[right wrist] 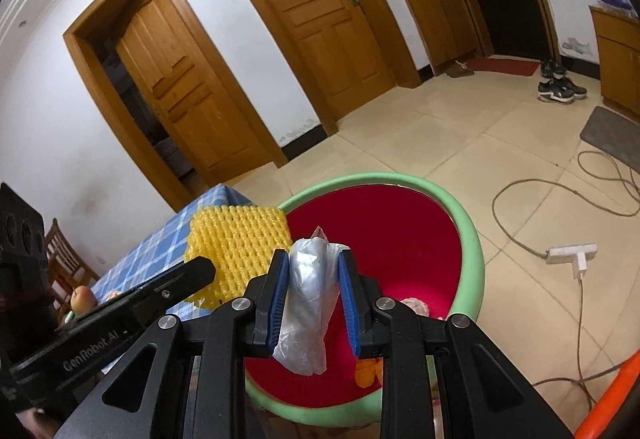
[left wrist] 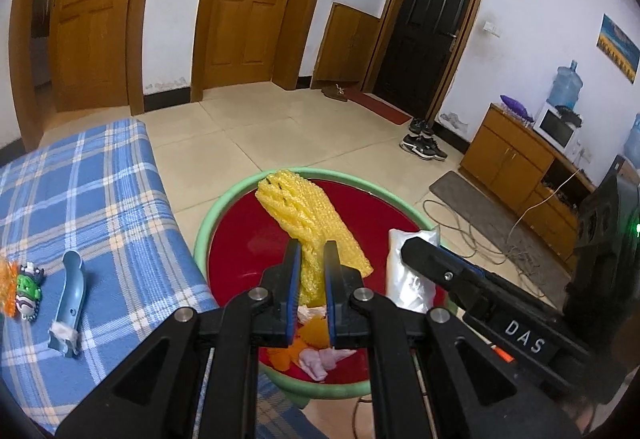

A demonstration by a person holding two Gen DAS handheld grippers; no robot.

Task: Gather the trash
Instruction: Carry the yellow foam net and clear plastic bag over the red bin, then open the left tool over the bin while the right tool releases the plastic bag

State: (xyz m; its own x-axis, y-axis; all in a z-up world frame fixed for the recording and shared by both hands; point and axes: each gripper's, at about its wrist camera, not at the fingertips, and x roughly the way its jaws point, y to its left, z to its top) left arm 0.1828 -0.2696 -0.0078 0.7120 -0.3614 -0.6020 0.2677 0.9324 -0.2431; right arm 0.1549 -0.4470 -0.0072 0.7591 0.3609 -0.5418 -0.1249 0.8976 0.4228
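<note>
Your left gripper (left wrist: 312, 251) is pinching the yellow foam net (left wrist: 308, 215), and your right gripper (right wrist: 313, 265) is pinching the clear plastic bag (right wrist: 306, 303); both hang over the green basin (right wrist: 468, 239) with the red inside. Scraps of orange and pink trash (left wrist: 316, 353) lie on its bottom. Left of the basin is the blue plaid counter (left wrist: 120, 179), with a blue plastic piece (left wrist: 70, 303) on it

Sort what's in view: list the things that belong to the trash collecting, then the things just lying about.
Job: yellow foam net in left gripper; clear plastic bag in right gripper; basin; scraps already in it.

Lying about: shoes, cable, power strip, toy.
</note>
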